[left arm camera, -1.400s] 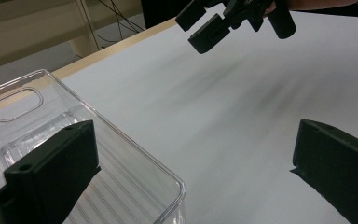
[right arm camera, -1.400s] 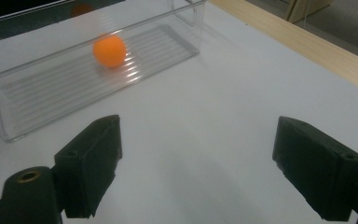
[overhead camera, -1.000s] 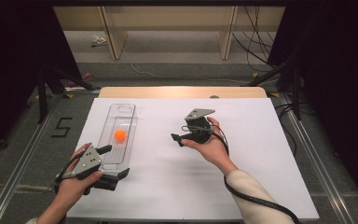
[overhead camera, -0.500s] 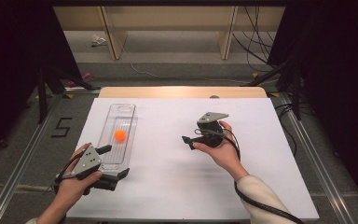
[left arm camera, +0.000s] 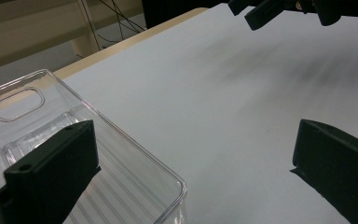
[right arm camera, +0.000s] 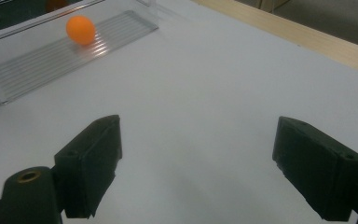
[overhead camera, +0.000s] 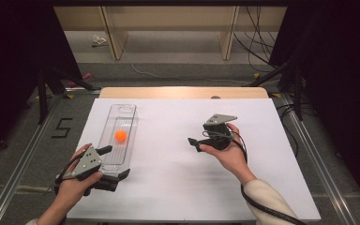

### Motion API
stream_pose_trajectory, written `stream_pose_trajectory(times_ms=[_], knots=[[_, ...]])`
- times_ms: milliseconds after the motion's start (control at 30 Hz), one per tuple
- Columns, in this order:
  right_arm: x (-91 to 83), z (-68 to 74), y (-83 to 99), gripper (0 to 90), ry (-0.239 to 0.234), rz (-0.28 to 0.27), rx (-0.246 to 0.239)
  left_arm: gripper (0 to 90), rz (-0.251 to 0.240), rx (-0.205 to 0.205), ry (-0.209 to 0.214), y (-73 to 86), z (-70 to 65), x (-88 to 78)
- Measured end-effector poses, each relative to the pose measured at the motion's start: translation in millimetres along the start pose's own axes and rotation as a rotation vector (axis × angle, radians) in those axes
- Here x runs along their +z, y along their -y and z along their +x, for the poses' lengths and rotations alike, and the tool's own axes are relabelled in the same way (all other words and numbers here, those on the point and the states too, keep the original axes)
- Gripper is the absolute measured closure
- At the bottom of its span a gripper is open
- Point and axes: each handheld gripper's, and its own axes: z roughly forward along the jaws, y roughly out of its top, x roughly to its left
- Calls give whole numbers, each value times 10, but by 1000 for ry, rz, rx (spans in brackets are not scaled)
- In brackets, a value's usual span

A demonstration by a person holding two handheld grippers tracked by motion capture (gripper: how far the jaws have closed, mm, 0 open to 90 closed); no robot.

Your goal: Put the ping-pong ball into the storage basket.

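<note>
A clear plastic tray [overhead camera: 124,112] lies lengthwise on the left of the white sheet, with an orange ball [overhead camera: 120,136] resting in its ribbed middle. My left gripper [overhead camera: 114,162] sits at the tray's near end and is open. In the left gripper view its left jaw stands over the tray [left arm camera: 121,154] and the tray's near corner lies in the gap of the left gripper [left arm camera: 191,163]. My right gripper [overhead camera: 194,144] hovers over the middle of the sheet, open, holding nothing and pointing left. The right gripper [right arm camera: 196,158] faces the ball [right arm camera: 80,29] and the tray [right arm camera: 37,65].
The white sheet [overhead camera: 178,187] covers most of the table, with a wooden strip [overhead camera: 183,92] along the far edge. Dark frame legs and cables stand beyond the table on both sides. The right gripper's jaw tips [left arm camera: 261,11] show at the top of the left gripper view.
My right gripper has drawn back to the right, away from the tray and slightly nearer the person. The left gripper, tray and ball have stayed put.
</note>
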Motion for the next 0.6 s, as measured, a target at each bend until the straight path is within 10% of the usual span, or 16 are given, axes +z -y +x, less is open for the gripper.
stream_pose_trajectory(times_ms=[600], knots=[[-191,-77,94,166,18,-16,28,0,3,2,-2,0,4,-2]])
